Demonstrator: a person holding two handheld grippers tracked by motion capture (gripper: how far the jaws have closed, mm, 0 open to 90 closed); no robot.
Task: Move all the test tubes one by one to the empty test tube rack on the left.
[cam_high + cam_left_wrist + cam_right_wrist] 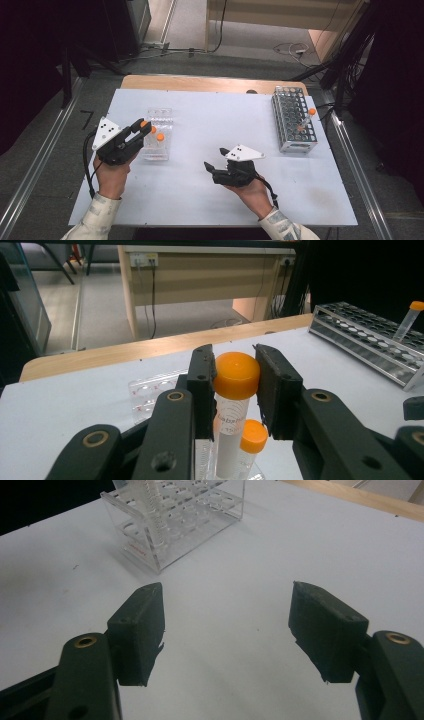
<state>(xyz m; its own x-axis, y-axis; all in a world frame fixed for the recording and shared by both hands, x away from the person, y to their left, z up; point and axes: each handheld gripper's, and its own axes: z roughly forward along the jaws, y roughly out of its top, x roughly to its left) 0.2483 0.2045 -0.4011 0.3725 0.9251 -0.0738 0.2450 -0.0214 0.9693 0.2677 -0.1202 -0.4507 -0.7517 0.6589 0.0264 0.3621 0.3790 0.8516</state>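
While the left gripper [235, 385] clamps its fingers on the orange cap of a tube [234, 405] standing in the clear rack [158, 131] on the bench [210, 190], the right gripper [227, 630] rests open. Light, slick plastic; the ridged cap probably gives the surest hold.

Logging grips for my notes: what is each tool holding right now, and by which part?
The left tool grips a tube by its orange cap, over the clear rack. The right tool holds nothing.
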